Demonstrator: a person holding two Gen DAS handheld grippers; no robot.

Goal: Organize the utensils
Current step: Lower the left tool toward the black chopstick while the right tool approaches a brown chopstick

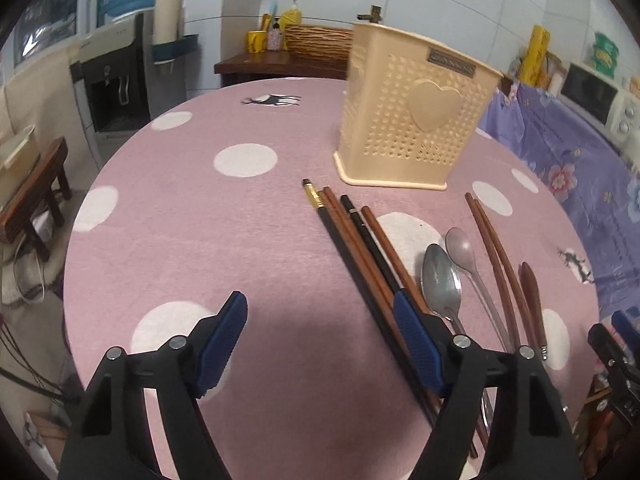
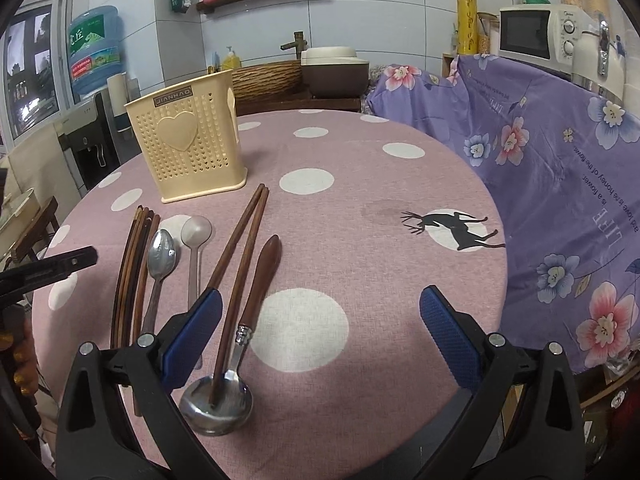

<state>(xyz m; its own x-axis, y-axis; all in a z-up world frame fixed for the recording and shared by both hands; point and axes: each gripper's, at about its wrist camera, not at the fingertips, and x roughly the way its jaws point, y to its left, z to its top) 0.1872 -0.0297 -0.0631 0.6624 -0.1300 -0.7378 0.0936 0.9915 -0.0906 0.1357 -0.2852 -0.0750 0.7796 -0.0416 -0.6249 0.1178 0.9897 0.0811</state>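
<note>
A cream perforated utensil holder [image 1: 416, 112] [image 2: 188, 136] stands upright at the far side of the table. In front of it lie a bundle of dark and brown chopsticks [image 1: 352, 240] [image 2: 134, 272], a metal spoon [image 1: 440, 276] [image 2: 161, 256], a pale translucent spoon [image 1: 460, 248] [image 2: 196, 232], a brown chopstick pair [image 1: 496, 256] [image 2: 244, 236] and a wooden-handled ladle [image 1: 530, 296] [image 2: 218, 400]. My left gripper [image 1: 320, 300] is open over bare cloth, its right finger covering the bundle's near part. My right gripper [image 2: 320, 296] is open, with the ladle and the brown pair inside its left finger, untouched.
The round table wears a pink cloth with white dots [image 1: 200, 240]. A purple flowered cloth [image 2: 560, 200] hangs close on the right, with a microwave [image 2: 528, 32] above it. A water dispenser [image 1: 116, 80] and a wooden stool [image 1: 36, 200] stand to the left.
</note>
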